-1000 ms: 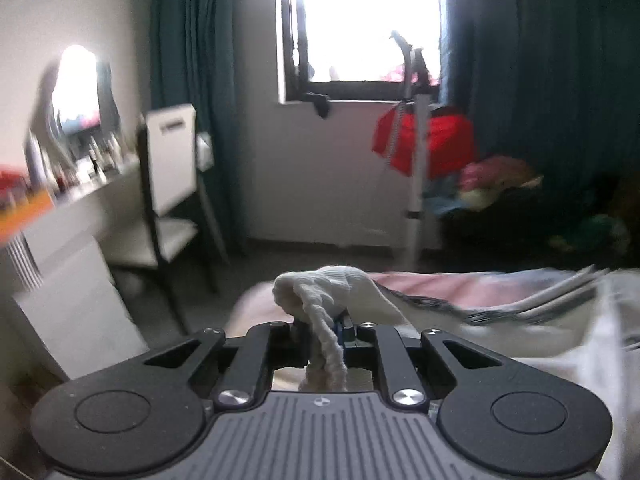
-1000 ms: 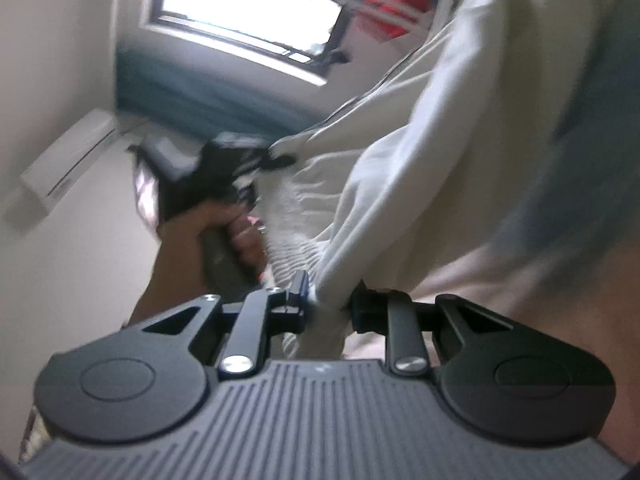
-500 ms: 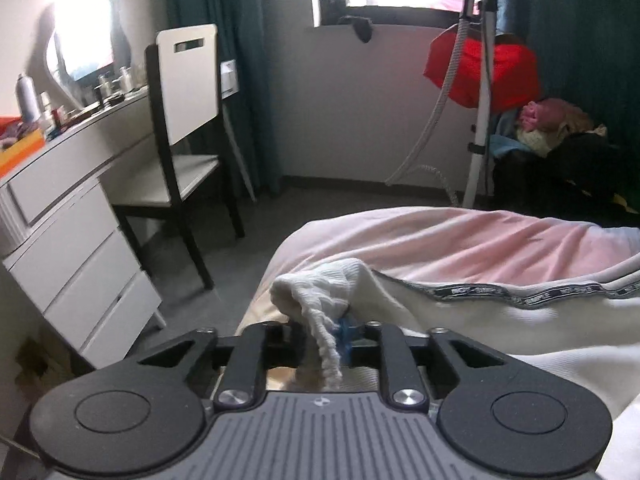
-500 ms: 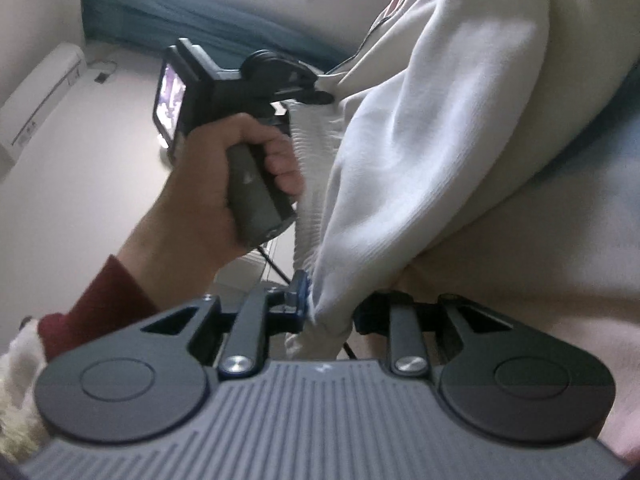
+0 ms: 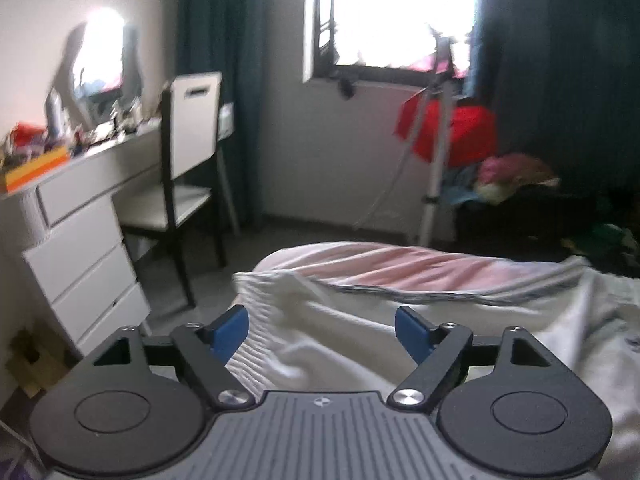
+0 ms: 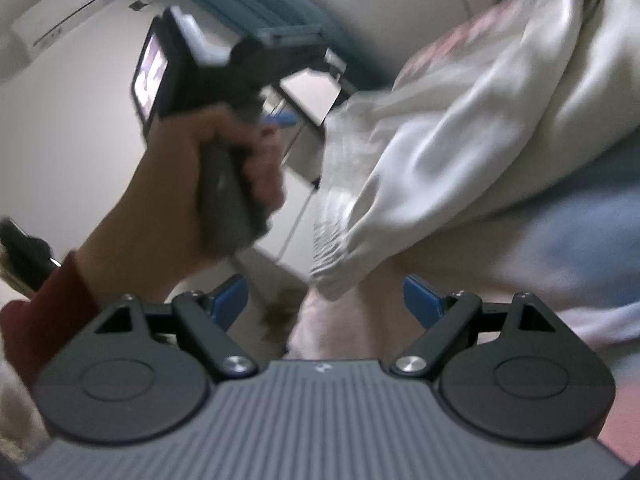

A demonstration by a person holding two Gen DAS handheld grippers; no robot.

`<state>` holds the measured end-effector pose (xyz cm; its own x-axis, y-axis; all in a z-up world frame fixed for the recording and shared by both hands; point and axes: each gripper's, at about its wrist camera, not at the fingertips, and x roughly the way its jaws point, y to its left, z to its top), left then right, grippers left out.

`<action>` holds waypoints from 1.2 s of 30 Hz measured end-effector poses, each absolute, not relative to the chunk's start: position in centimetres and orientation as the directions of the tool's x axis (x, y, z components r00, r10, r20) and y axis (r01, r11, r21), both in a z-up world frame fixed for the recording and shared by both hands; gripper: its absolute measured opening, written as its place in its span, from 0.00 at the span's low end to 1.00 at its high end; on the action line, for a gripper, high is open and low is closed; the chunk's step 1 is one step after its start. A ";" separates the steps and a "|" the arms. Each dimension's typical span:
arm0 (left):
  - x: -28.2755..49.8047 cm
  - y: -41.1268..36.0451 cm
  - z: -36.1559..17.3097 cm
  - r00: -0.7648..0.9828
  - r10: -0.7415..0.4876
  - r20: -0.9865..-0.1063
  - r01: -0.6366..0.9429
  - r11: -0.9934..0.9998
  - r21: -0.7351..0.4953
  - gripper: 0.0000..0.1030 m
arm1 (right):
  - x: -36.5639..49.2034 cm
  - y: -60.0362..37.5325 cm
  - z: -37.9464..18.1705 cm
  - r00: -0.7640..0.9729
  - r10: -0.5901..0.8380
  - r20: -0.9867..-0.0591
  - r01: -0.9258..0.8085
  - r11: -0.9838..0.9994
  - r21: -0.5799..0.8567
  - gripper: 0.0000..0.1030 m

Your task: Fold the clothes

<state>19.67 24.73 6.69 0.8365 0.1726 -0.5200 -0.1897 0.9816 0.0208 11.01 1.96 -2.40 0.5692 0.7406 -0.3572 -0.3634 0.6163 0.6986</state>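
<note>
Pink bedsheet [image 5: 400, 266] carries the cream sweatshirt [image 5: 340, 344], its ribbed hem lying between the spread, empty fingers of the left gripper [image 5: 322, 330], while the right gripper [image 6: 324, 300] likewise gapes beneath a hanging fold.

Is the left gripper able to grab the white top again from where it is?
Probably yes. The left gripper is open, and the white top lies right between its fingers with nothing in the way.
</note>
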 end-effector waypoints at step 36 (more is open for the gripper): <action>36.3 -5.0 -5.9 0.814 -0.025 -0.580 0.108 0.988 0.109 0.52 | 9.9 -31.8 -8.5 0.896 0.175 -0.409 0.043 0.881 0.471 0.84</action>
